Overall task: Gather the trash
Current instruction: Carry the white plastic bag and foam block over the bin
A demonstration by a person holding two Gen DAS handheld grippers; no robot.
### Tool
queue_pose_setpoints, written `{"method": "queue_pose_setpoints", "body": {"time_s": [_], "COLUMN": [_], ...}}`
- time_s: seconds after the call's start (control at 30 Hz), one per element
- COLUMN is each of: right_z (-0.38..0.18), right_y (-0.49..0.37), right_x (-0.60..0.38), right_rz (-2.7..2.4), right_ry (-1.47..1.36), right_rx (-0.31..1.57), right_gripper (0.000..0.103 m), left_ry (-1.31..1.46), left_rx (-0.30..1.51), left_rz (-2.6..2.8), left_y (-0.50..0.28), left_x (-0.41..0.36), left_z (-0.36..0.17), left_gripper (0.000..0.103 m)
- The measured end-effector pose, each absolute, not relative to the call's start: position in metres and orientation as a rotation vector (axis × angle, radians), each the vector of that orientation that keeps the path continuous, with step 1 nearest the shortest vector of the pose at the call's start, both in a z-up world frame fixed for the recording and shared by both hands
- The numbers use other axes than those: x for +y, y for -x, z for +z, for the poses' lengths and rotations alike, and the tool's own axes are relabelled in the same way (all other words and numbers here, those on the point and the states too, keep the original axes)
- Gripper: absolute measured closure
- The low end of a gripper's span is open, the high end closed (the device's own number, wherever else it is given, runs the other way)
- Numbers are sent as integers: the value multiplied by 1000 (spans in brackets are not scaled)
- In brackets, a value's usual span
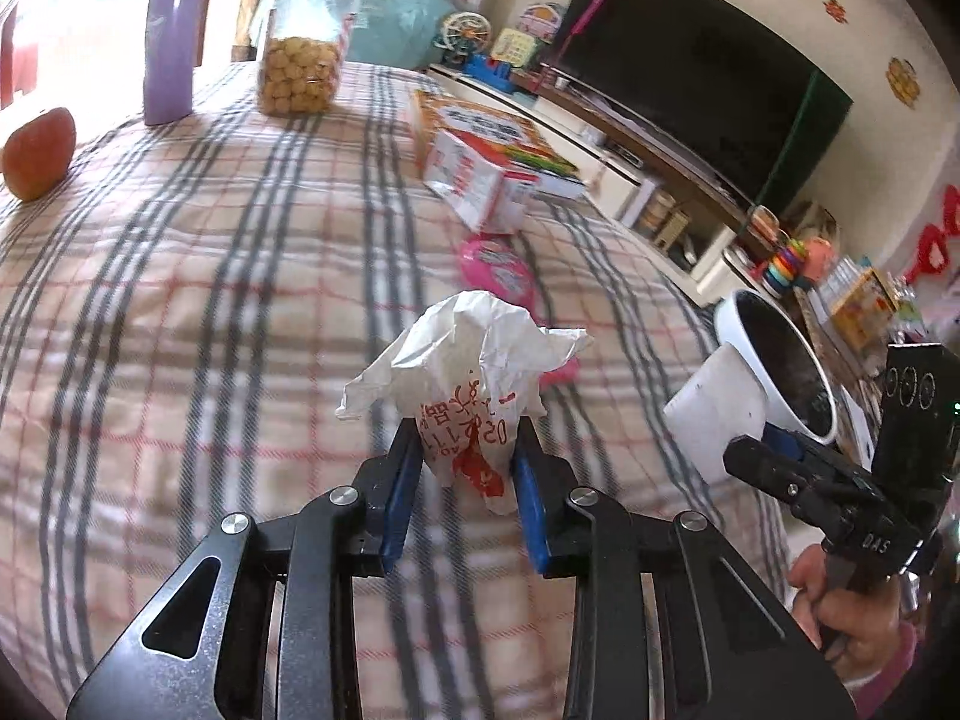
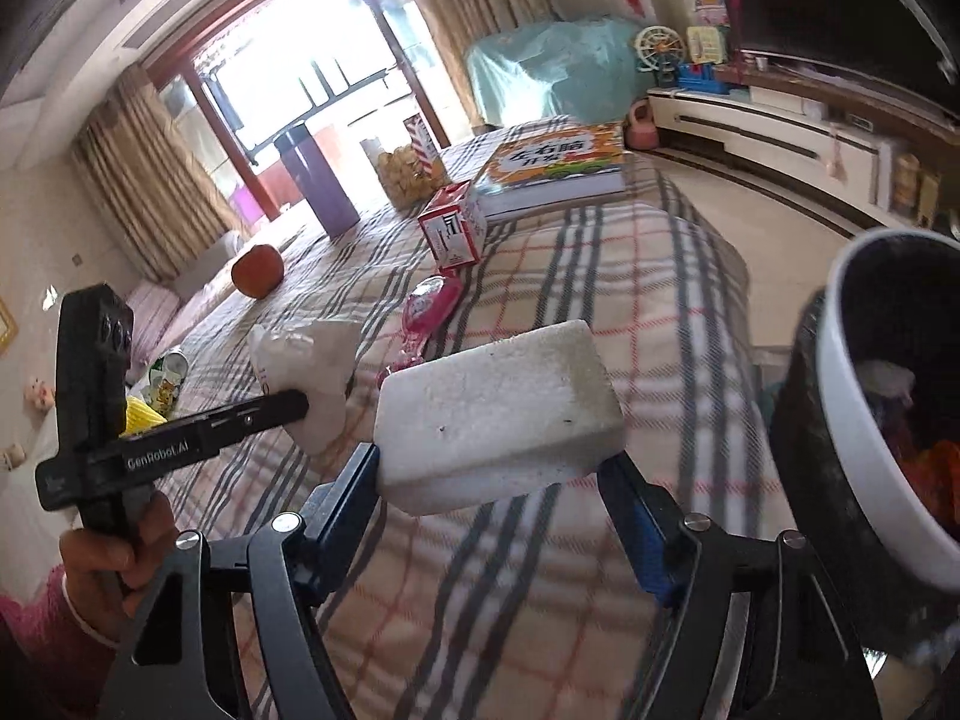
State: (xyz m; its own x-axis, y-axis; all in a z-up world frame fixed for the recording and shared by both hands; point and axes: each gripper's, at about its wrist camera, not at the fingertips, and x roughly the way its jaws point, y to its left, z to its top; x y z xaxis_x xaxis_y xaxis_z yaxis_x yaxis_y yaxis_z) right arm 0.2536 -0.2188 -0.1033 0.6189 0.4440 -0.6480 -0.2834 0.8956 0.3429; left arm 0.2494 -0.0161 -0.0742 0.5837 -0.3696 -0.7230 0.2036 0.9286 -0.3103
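The left gripper [image 1: 465, 474] is pinching a crumpled white paper bag [image 1: 474, 372] with red print between its blue pads, tongs drawn narrow on the lower part of the bag, the crumpled top flaring above them. The right gripper [image 2: 492, 480] is clamping a white foam block [image 2: 498, 414], tongs spread fairly wide to take its width and gripping it only along the lower near edge. Both pieces of trash are hanging in the air above the checked cloth of the table [image 1: 210, 300], near its right edge, and the white trash bin [image 2: 870, 408] with its dark liner is standing just off that edge, rim tilted toward the grippers in the right wrist view, with something already lying inside. From here the likeliest trouble is the foam block slipping: it is light, crumbly-looking and held by a shallow bite, so a quick swing toward the bin could be twisting it out of the pads and dropping it on the floor beside the bin. The bag may also be catching air or snagging on the bin rim, since most of it is sticking out past the fingers. The two grippers are working near each other, so both heading for the same opening together could be knocking one load loose. A pink item [image 1: 498, 270] is lying on the cloth just beyond, and a red-and-white carton [image 2: 453, 228] farther along; whether either is trash I cannot tell.
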Motion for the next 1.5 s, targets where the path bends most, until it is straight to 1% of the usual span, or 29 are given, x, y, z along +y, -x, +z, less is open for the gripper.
{"method": "queue_pose_setpoints", "body": {"time_s": [0.23, 0.7, 1.07, 1.5], "right_z": [-97, -87, -80, -77], "right_y": [-226, -190, -180, -179], "right_x": [-242, -292, -327, -354], "right_rz": [378, 276, 217, 170], "right_ry": [-257, -305, -321, -337], "right_rx": [777, 734, 711, 698], "right_gripper": [28, 28, 28, 28], "left_ry": [162, 87, 42, 10], "left_rx": [880, 883, 880, 883], "left_rz": [-415, -542, -613, -652], "left_y": [-228, -212, -212, -216], "left_x": [-49, -111, -151, -180], "left_z": [-63, -55, -49, -45], "left_gripper": [75, 74, 75, 75]}}
